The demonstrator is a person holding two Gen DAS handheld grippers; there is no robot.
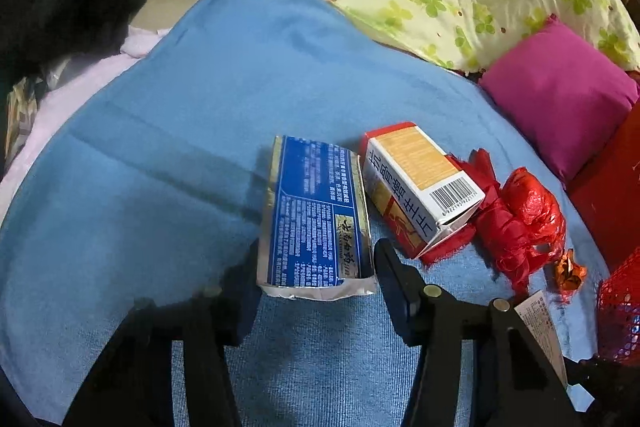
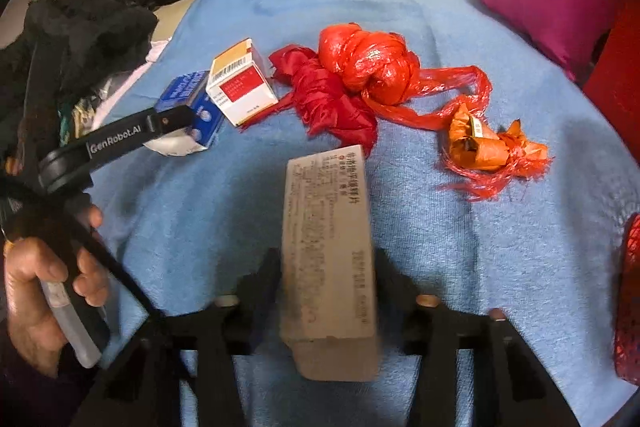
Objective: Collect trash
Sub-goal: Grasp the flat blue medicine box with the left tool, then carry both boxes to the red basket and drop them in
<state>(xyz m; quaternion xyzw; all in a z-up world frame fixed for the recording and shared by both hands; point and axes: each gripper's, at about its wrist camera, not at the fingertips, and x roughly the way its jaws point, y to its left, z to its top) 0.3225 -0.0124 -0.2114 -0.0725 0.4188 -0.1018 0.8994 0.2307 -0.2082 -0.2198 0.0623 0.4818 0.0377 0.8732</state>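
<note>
Left gripper spread wide around blue box on blue towel, white box just beside, red bags further right, right gripper clamped on grey box, orange wrapper near right edge.

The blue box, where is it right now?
In the left wrist view the blue box lies on the blue towel between the open left claw, beside the white and red box.
</note>
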